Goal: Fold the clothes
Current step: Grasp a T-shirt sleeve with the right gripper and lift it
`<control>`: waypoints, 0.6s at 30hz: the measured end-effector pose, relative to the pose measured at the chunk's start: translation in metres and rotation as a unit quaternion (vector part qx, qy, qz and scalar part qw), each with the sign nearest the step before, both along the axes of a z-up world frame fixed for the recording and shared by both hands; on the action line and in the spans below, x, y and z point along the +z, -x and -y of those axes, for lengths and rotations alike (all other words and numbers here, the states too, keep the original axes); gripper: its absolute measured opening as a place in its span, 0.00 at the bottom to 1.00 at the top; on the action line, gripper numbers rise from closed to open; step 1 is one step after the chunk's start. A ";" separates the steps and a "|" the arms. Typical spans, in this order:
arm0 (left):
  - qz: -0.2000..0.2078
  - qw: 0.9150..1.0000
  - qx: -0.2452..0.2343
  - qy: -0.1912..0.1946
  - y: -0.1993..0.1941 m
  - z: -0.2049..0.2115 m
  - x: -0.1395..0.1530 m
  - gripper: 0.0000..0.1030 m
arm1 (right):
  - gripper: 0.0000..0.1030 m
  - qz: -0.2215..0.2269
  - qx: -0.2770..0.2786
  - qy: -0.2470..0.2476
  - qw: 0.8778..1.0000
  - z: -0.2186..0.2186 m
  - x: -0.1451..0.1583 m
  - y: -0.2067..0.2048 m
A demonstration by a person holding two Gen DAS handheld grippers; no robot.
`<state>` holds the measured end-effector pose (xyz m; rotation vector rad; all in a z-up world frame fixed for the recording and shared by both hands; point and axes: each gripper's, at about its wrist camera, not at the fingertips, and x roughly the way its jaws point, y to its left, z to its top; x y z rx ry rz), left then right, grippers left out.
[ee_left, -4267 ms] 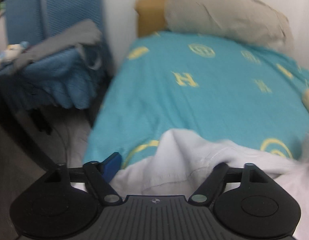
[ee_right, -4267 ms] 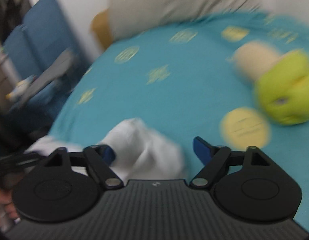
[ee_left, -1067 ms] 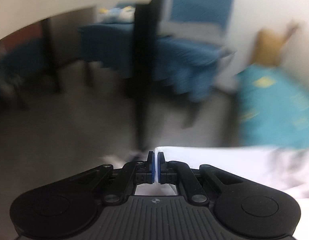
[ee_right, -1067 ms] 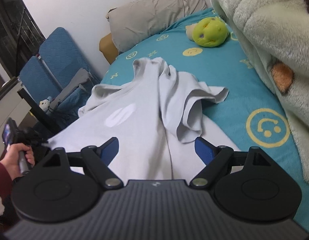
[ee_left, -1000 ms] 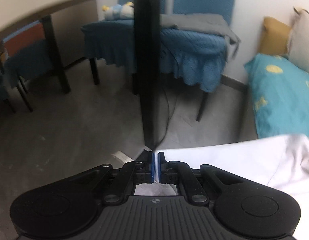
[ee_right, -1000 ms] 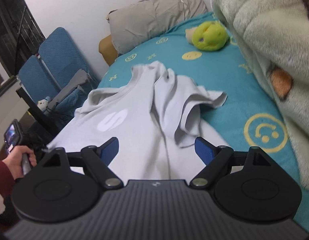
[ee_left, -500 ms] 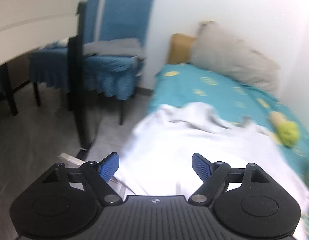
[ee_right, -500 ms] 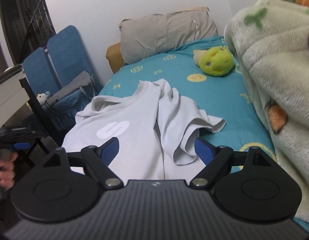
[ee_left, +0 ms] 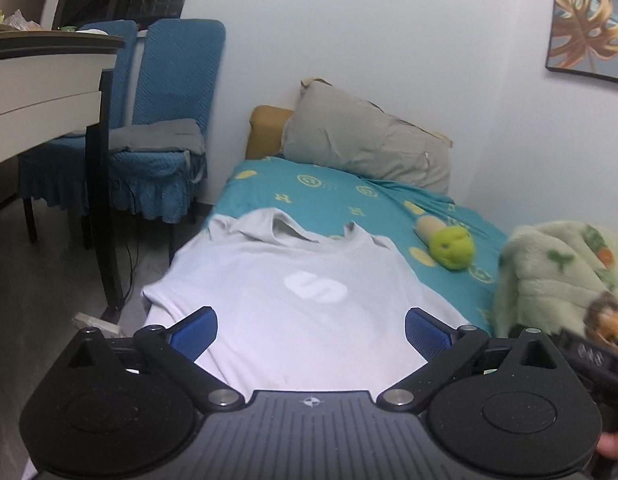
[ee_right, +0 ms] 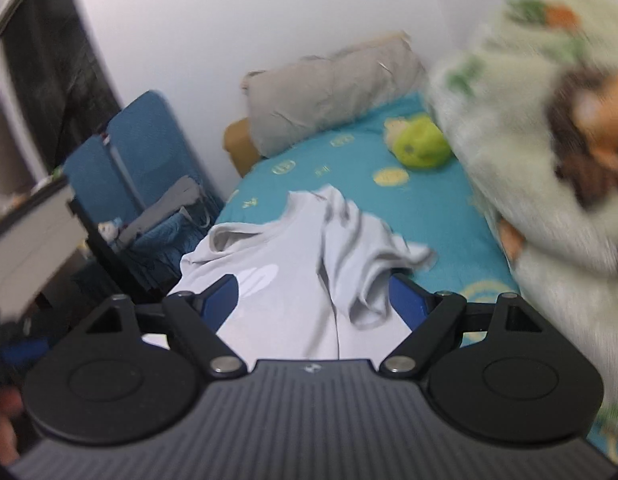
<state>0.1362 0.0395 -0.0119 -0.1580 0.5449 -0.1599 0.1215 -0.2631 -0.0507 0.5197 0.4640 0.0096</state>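
The white T-shirt (ee_left: pixel 293 312) now lies spread on the teal bed (ee_left: pixel 333 196), hem at six o'clock; the left tool (ee_left: pixel 311 330) has just been opening off its edge and holds nothing — spreading looks done, folding can begin; soft cotton, right sleeve bunched; right tool (ee_right: pixel 313 300) gapes empty.

Shirt (ee_left: pixel 293 312): white "S"-shaped logo on chest, readable in left wrist view; in right wrist view same mark blurred, only pale oval patch.
Bedsheet (ee_left: pixel 329 200): yellow printed motifs, round badges and letter-like marks, too small and soft to read as words.
Tool bodies: small round emblem at centre of each, no legible lettering.
No other text, numbers or labels readable.
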 end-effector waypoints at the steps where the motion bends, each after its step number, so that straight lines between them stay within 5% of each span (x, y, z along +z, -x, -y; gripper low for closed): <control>1: 0.000 1.000 -0.002 -0.001 0.006 0.000 -0.001 0.98 | 0.81 -0.009 -0.007 -0.020 1.000 0.006 -0.004 0.001; 5: 0.014 1.000 -0.006 -0.010 0.016 -0.003 -0.005 0.98 | 0.77 -0.029 -0.036 -0.076 0.996 0.027 -0.019 -0.007; 9: 0.013 1.000 -0.006 0.000 0.011 -0.006 -0.018 0.98 | 0.77 -0.038 -0.068 -0.083 0.994 0.043 -0.038 -0.036; 15: -0.029 0.999 -0.005 0.019 -0.016 -0.014 -0.051 0.98 | 0.75 -0.059 -0.110 -0.154 0.980 0.066 -0.083 -0.091; 18: -0.061 0.997 0.003 0.053 -0.037 -0.020 -0.071 0.98 | 0.75 -0.076 -0.112 -0.127 0.983 0.061 -0.100 -0.120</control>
